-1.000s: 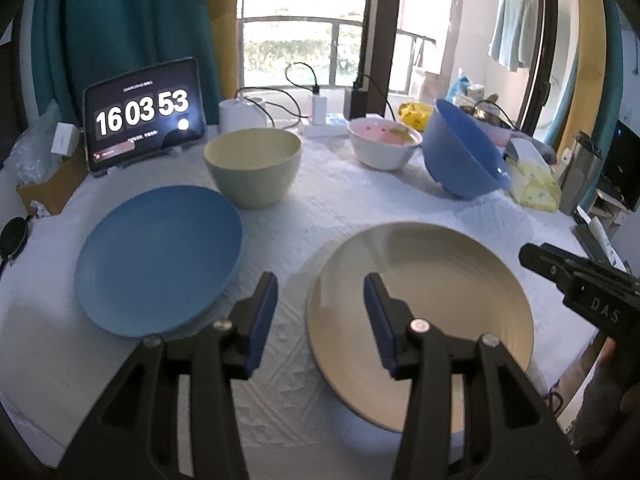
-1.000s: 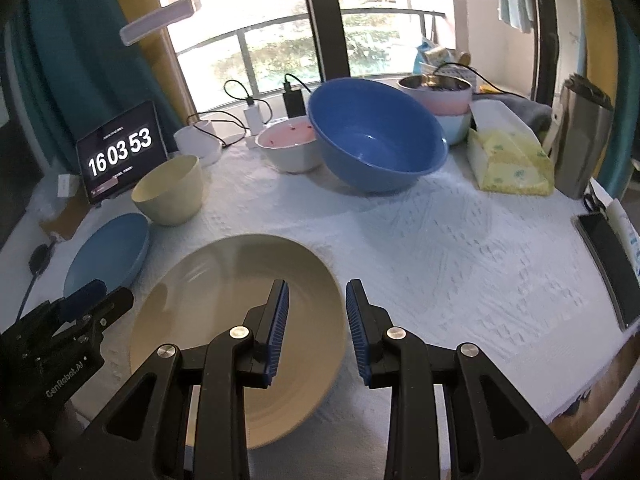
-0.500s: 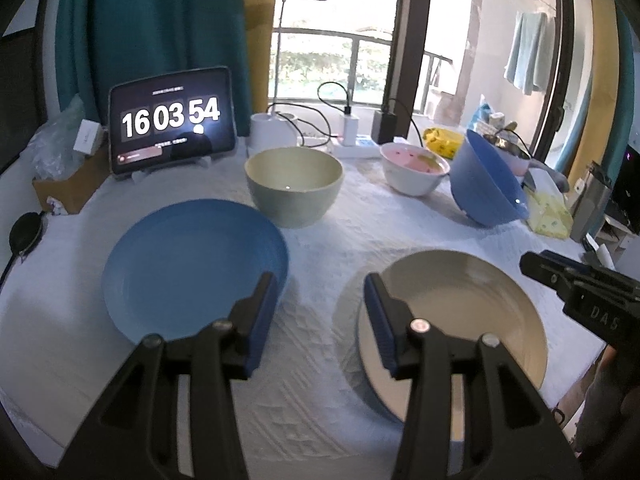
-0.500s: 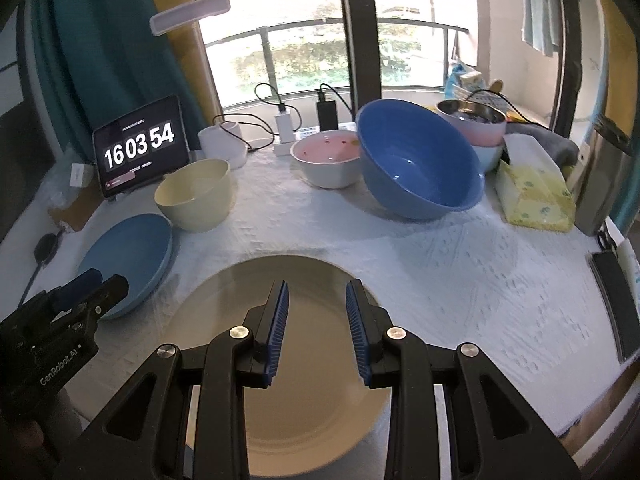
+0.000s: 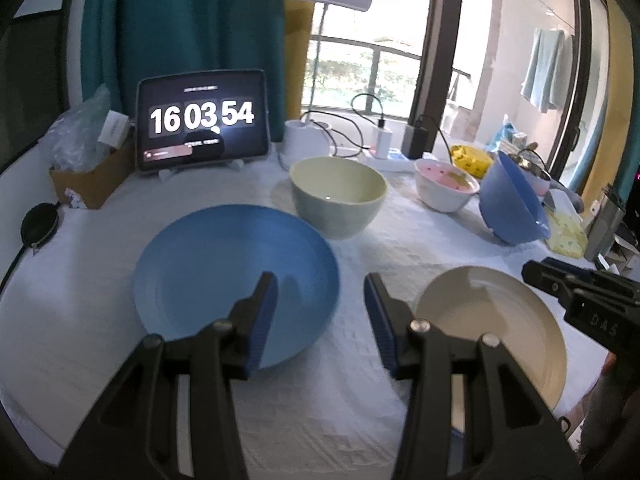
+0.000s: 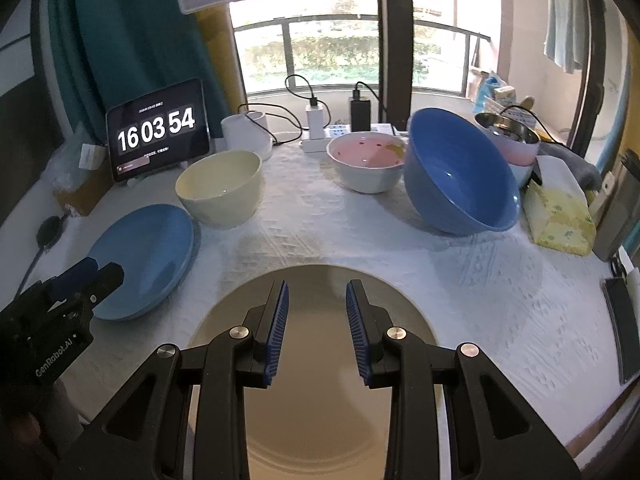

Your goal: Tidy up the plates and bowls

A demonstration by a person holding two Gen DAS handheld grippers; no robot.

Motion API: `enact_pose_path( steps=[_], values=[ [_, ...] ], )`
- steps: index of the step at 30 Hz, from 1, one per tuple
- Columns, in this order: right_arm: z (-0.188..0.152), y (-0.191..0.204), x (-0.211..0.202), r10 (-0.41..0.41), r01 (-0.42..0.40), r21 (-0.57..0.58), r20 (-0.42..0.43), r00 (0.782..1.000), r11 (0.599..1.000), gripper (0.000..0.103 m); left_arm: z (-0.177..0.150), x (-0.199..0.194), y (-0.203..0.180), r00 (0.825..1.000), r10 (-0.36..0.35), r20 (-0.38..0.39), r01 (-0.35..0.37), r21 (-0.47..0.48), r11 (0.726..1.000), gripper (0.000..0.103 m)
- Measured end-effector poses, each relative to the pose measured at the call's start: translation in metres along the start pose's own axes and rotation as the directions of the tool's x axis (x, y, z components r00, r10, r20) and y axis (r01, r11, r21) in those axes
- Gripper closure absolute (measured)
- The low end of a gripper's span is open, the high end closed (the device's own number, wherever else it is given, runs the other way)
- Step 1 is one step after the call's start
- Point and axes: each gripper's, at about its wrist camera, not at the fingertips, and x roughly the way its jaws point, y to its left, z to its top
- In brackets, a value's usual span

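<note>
- Left wrist view: the left gripper [image 5: 320, 312] hung above the worktop [image 5: 360, 248], which was covered in a white embossed cloth. Its jaws stood apart with nothing between them.
- The blue plate [image 5: 224, 272] lay flat under the left finger; the beige plate [image 5: 492, 320] lay to the right of the right finger, near the worktop's front edge.
- Behind the blue plate stood the pale green bowl [image 5: 338, 196], upright. Further right were the white bowl with a pink inside [image 5: 446, 190] and the blue bowl [image 5: 512, 204], which was tilted.
- A tablet [image 5: 202, 120] at the back showed "16 03 54". The small text on it was too small to read.
- The right gripper [image 5: 588, 300] entered from the right edge, over the beige plate's rim; the letters "DAS" were legible on its body.
- Right wrist view: the right gripper [image 6: 316, 320] hung over the beige plate [image 6: 316, 280], jaws released and empty.
- The blue plate [image 6: 148, 252] lay to the left, just beside the pale green bowl [image 6: 220, 184]. The white bowl [image 6: 366, 164] touched the tilted blue bowl [image 6: 456, 172].
- The left gripper [image 6: 64, 300] appeared at lower left, marked "GenRobot.AI". The tablet [image 6: 158, 128] again read "16 03 54".
- A yellow tissue pack [image 6: 560, 216] lay right of the blue bowl.
</note>
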Motion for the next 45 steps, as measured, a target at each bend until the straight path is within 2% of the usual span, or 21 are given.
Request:
enact_pose_path(
  steps=[18,37,43,45],
  values=[
    [0.019,0.054,0.021,0.036,-0.038,-0.093,-0.016,0.999,0.995,0.071,0.004,0.001,0.051,0.997,0.066,0.029,-0.064,-0.060,0.996,0.056],
    [0.029,0.109,0.062,0.075,-0.089,-0.152,-0.091,0.993,0.984,0.071,-0.003,0.024,0.127,0.987,0.157,-0.027,-0.159,-0.155,0.975,0.056],
    [0.029,0.117,0.077,0.079,-0.098,-0.161,-0.119,0.990,0.982,0.071,-0.008,0.036,0.142,0.983,0.169,-0.066,-0.178,-0.175,0.968,0.052],
    [0.029,0.119,0.082,0.080,-0.101,-0.164,-0.130,0.988,0.981,0.071,-0.009,0.039,0.145,0.983,0.170,-0.071,-0.180,-0.180,0.967,0.046]
  ],
)
